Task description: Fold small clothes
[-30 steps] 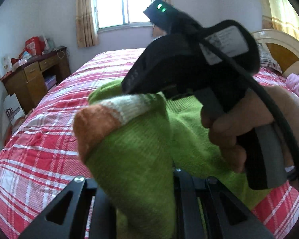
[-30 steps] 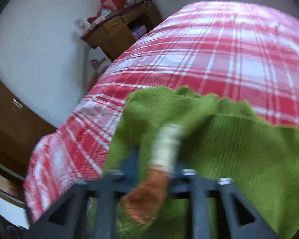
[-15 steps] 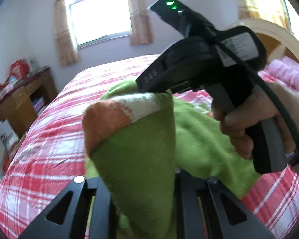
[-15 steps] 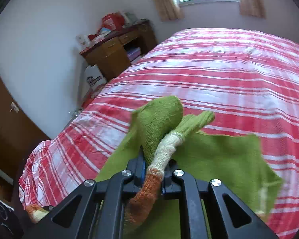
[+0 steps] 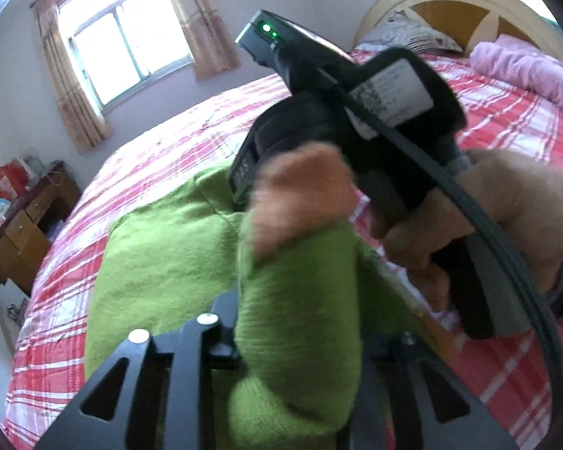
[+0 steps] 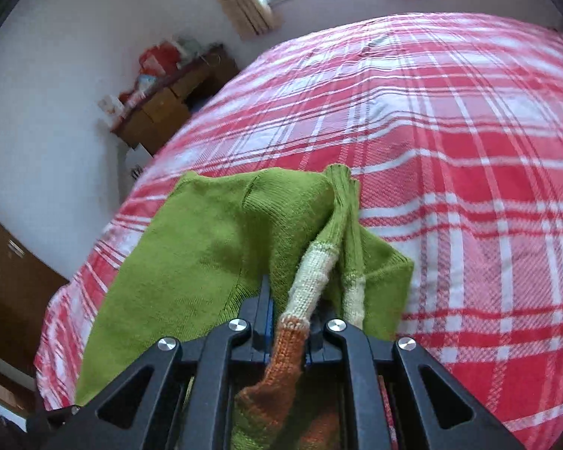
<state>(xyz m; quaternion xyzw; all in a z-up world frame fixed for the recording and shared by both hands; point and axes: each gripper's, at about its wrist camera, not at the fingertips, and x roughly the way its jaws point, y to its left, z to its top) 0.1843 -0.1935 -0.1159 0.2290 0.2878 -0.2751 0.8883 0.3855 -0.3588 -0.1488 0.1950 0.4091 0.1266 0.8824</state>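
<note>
Left wrist view: green knit sweater point(image 5: 161, 258) fills centre and lower frame, body draped on the plaid bed point(image 5: 169, 142). Left gripper point(image 5: 300, 341) fingers clamp a thick sleeve bunch, orange cuff point(image 5: 300, 187) sticking up mid-frame. Right hand point(image 5: 506, 225) with its tool sits right of centre.

Right wrist view: right gripper point(image 6: 287, 333) pinches the striped cuff point(image 6: 311, 285), bottom centre; the sweater point(image 6: 214, 247) spreads to the lower left over the bed point(image 6: 450, 150).

Judgement: light, soft, stretchy knit, not slippery or fragile; sags freely, so grip cuffs, hem or seams, not loose middle fabric.
</note>
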